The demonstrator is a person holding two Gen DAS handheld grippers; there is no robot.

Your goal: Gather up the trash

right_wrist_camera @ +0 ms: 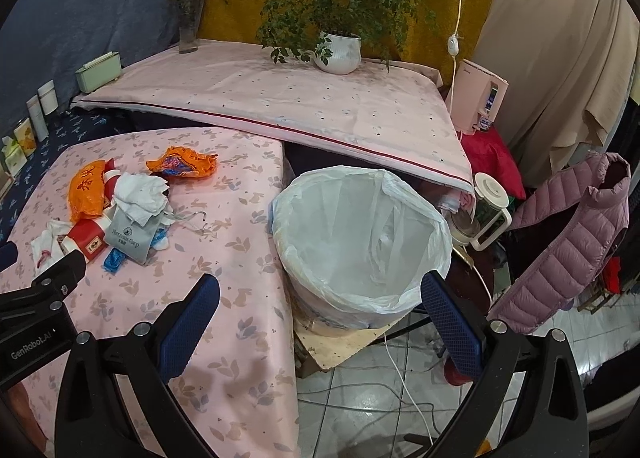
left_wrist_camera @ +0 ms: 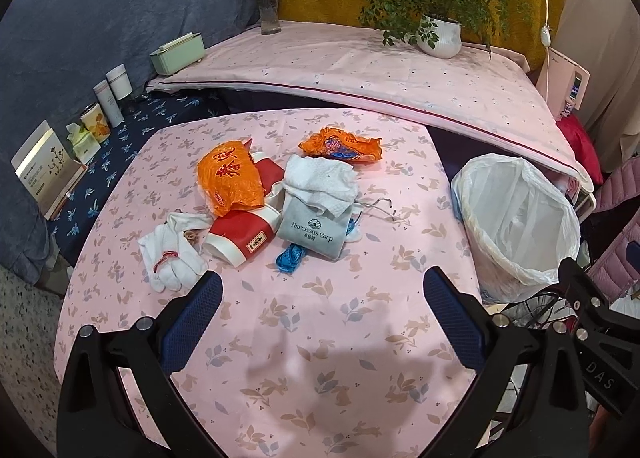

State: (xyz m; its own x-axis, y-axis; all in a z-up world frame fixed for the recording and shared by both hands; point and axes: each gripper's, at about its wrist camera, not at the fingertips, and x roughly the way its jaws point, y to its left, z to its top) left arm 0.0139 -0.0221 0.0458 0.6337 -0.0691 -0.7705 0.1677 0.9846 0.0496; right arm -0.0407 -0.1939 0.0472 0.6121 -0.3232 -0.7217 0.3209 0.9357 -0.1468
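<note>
Trash (left_wrist_camera: 276, 202) lies ahead of the spread, empty left tongs (left_wrist_camera: 322, 290); right tongs (right_wrist_camera: 320, 294) gape over the bin (right_wrist_camera: 360, 242).

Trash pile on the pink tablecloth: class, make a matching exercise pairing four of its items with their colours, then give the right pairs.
Things:
1. plastic bag with red characters
2. pouch printed Narcissus Corp
3. crumpled paper towel
4. small wrapper by the pouch

Colours:
A. white
B. blue
C. orange
D. grey

Pairs: 1-C, 2-D, 3-A, 4-B
</note>
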